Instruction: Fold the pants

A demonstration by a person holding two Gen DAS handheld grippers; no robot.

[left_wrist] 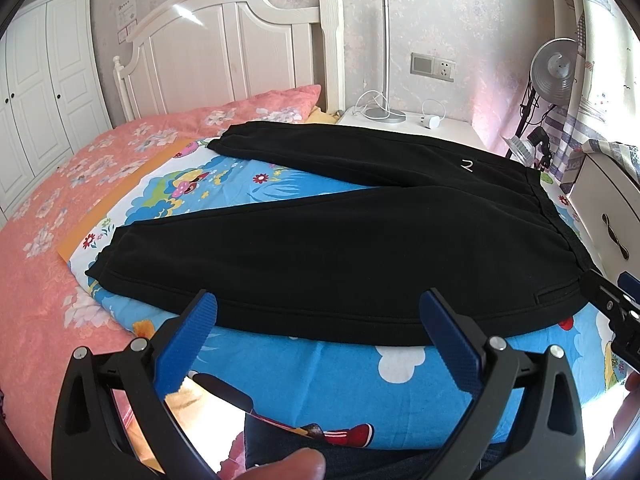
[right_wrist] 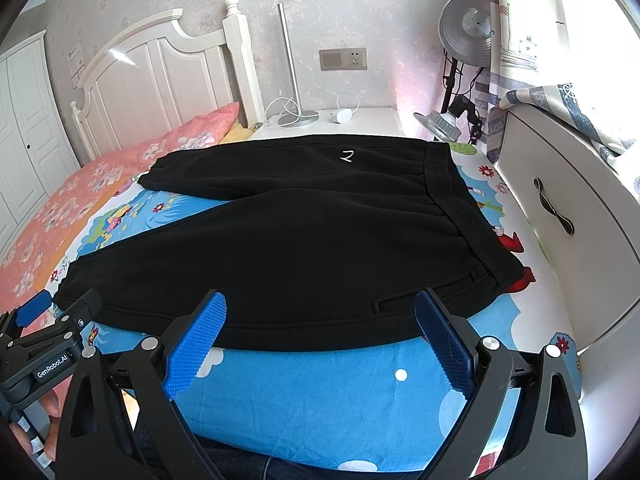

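Observation:
Black pants (left_wrist: 340, 256) lie flat on a blue cartoon sheet (left_wrist: 344, 364), legs spread to the left in a V, waistband (left_wrist: 560, 224) at the right. They also show in the right wrist view (right_wrist: 304, 248), with the waistband (right_wrist: 464, 208) at the right. My left gripper (left_wrist: 318, 300) is open and empty, at the near edge of the front leg. My right gripper (right_wrist: 320, 304) is open and empty, at the near edge close to the hip pocket (right_wrist: 424, 300). Each gripper shows at the other view's edge.
A pink floral duvet (left_wrist: 80, 184) covers the bed's left. A white headboard (left_wrist: 224, 48) stands behind. A bedside table (left_wrist: 404, 124) holds a lamp base and cables. A white drawer cabinet (right_wrist: 560, 216) stands close on the right, with clamp lamps (right_wrist: 468, 28) behind it.

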